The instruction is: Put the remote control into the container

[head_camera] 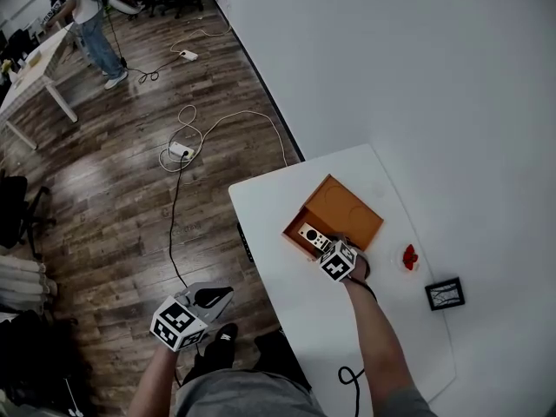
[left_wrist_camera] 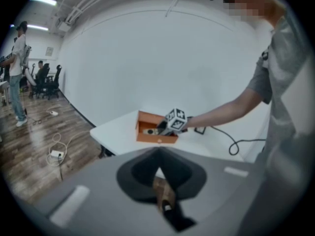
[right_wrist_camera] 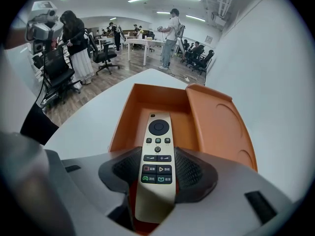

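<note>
**Remote points nose-first into the box, tail in the right claw**

The remote control [right_wrist_camera: 158, 129] lies with its long axis running straight away from the right gripper [right_wrist_camera: 158, 157]. Its round-button end is forward and already inside the orange container [right_wrist_camera: 125, 114], over the box floor. Its button face is up and its plain tail end sits back between the jaws. Those jaws pinch it across its narrow width, one dark pad on each long edge. The container's lid [right_wrist_camera: 221, 127] lies open and flat to the right in the right gripper view, so nothing blocks the opening. The gripper tilts steeply down over the near wall, and the remote's tail seems to ride just above that rim. By my reading, the coming move is a short lowering along the same axis before letting go.

The left gripper [head_camera: 215, 296] hangs well apart, off the white table [head_camera: 295, 315] and over the wooden floor. Its jaws are pressed together on nothing, so the right hand is plainly the nearer one.
</note>
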Demonstrator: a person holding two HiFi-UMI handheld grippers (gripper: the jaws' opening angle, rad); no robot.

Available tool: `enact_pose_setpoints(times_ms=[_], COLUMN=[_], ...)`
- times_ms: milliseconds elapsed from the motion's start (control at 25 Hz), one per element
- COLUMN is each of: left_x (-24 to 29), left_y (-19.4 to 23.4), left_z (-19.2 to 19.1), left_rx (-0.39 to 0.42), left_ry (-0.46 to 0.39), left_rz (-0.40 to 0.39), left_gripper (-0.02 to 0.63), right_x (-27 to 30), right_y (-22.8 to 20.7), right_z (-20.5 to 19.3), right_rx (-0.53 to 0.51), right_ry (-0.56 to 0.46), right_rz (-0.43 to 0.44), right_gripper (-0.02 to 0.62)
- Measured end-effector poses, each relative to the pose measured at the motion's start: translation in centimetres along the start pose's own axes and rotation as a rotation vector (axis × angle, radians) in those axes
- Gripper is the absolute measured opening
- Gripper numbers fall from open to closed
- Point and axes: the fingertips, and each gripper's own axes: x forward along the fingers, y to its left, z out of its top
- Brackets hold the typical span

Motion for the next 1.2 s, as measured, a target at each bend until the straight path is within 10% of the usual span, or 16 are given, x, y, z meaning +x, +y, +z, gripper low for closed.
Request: enact_pose_setpoints(times_ms=[1200], left_x=[-0.32], left_y=[0.5], left_z=[-0.21], left_rx=[-0.007], left_ry=[-0.021], left_rz=[0.011], left_gripper=[0.002], right_x=[0.63], right_y=[0.69], right_z=[0.43], right_rx=[-0.11], right_ry=[0.108], right_rz=[0.098], right_gripper=[0.213])
